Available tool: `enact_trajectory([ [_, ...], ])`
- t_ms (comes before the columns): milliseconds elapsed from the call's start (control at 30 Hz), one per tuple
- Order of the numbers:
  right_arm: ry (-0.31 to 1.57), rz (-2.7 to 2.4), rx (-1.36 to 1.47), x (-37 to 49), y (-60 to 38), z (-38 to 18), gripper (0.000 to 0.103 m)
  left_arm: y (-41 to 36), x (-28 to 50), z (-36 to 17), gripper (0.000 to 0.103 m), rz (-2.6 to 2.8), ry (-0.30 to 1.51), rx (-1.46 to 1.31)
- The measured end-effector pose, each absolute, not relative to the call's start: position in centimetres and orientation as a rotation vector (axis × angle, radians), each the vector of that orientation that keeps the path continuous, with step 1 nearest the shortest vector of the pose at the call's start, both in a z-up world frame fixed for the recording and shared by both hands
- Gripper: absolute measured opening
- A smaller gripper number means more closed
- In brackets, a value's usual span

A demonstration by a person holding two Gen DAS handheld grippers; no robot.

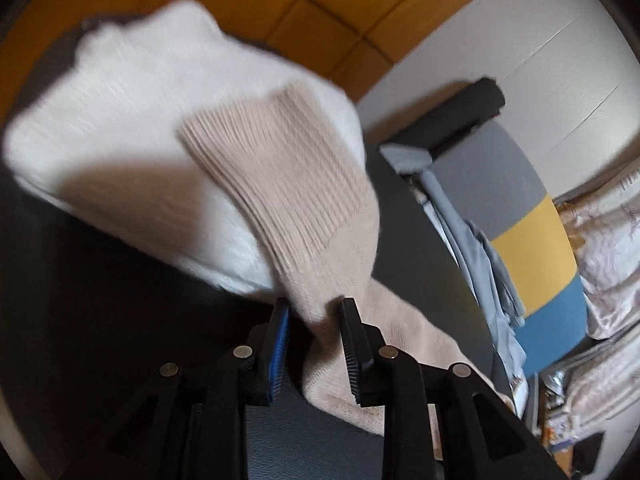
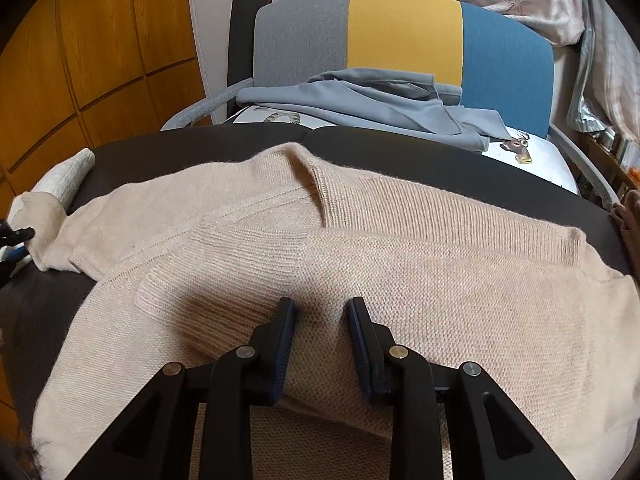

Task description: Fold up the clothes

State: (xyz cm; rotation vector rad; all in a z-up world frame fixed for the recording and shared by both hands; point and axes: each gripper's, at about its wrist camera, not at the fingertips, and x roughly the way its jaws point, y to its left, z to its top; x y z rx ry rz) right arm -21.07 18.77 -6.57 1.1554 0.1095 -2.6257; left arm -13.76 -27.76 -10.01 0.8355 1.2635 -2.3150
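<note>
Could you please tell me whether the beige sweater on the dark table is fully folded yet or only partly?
Partly folded. The beige sweater has one sleeve laid across its body, while the other sleeve extends sideways toward the left gripper.

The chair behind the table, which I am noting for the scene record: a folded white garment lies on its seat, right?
No: the garment on the chair seat is grey-blue, not white, and loosely piled rather than folded, as the right wrist view shows.

Left claw (image 1: 314, 308) jaws apart around beige sweater sleeve (image 1: 288, 184), ribbed cuff lying over blurred white garment (image 1: 120, 120), dark tabletop (image 1: 80, 280).
</note>
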Motion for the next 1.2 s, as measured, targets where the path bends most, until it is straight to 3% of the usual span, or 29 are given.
enact_trajectory([
  [133,0.113,-2.627,1.156,-21.0,18.7,-6.6,0.029,-27.1,-15.0,-10.0,0.019,-2.429,1.31,0.844],
  [200,0.116,-2.628,1.156,-21.1,18.7,-6.6,0.029,-26.5,-15.3,-9.1,0.002,-2.475,1.23,0.838],
  [467,0.06,-2.603,1.174,-21.5,19.1,-6.4,0.03,-22.0,-16.0,0.5,0.003,-2.697,0.966,0.622],
  [733,-0.37,-2.556,1.14,-19.4,23.8,-3.1,0.041,-10.6,-19.7,9.2,0.003,-3.087,0.743,0.623],
  [967,-0.593,-2.612,1.116,-15.1,30.3,-1.8,0.044,6.9,-21.1,6.3,0.003,-3.334,0.417,0.94],
  [1200,-0.78,-2.688,1.148,-11.1,37.0,-2.7,0.046,22.4,-23.0,-2.3,0.005,-3.267,-0.267,1.339],
])
